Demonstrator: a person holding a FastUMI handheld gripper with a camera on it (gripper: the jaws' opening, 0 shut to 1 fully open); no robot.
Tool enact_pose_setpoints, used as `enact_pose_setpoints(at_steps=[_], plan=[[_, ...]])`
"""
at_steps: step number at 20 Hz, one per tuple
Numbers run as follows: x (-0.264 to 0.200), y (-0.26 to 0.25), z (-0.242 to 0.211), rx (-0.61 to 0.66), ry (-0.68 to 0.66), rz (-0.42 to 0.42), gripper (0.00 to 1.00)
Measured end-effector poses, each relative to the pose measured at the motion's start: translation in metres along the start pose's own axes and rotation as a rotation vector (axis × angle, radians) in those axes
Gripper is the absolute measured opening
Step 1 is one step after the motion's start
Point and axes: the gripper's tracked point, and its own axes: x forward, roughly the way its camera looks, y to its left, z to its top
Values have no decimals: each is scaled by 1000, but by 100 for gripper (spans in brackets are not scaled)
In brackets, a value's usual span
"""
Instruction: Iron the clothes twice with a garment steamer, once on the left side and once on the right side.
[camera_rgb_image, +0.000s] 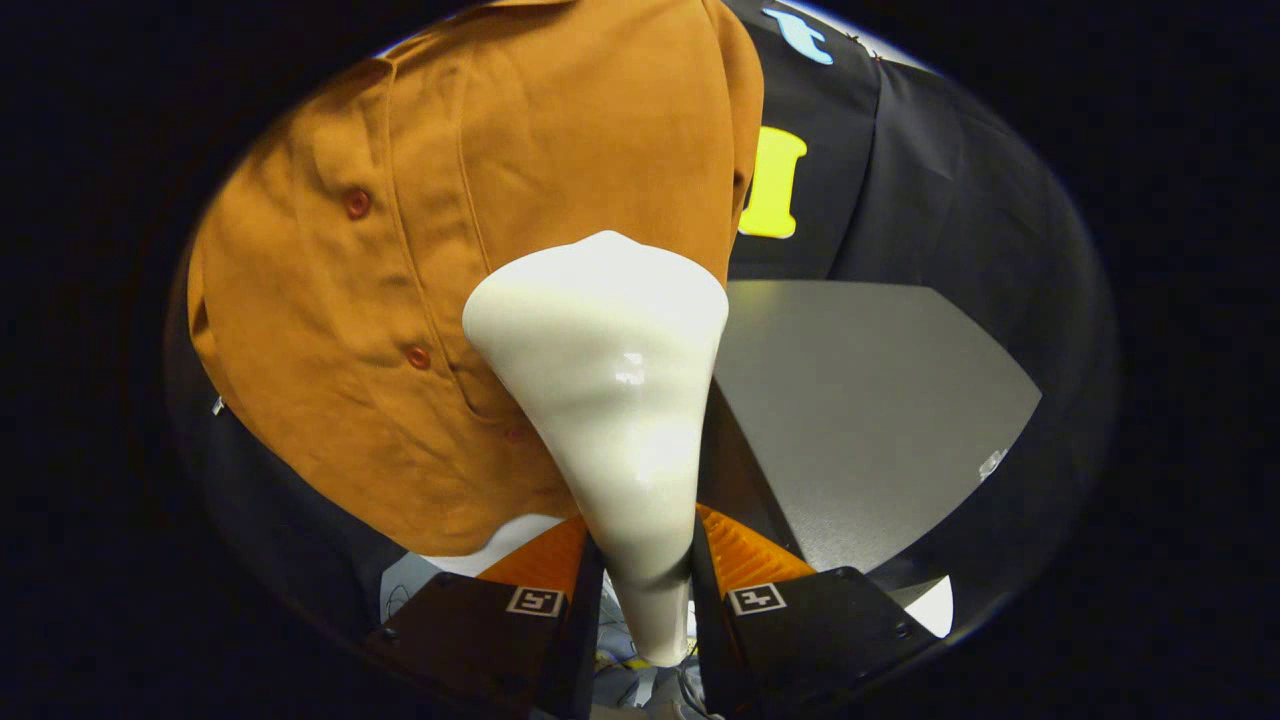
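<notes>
A white cone-shaped garment steamer (610, 400) stands up between my two fingers, and my gripper (645, 565) is shut on its narrow handle. Its wide head rests against the lower right part of an orange-brown button-up shirt (450, 250) that hangs just beyond the fingers. Red-brown buttons (357, 203) run down the shirt's placket, left of the steamer head. The steamer hides the part of the shirt behind it.
A grey table top (860, 400) lies to the right of the steamer, with the black cloth wall (920, 180) behind it. Below the shirt's hem, between the fingers, some white material and cables (620, 660) show.
</notes>
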Motion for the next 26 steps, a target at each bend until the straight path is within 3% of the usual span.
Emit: enact_pose_setpoints(at_steps=[7,14,17,26], plan=[[-66,70,73,-30,-206,116,45],[-95,142,86,-95,-266,231,45],[-93,163,86,-118,-262,232,45],[-52,171,67,-139,-182,114,45]])
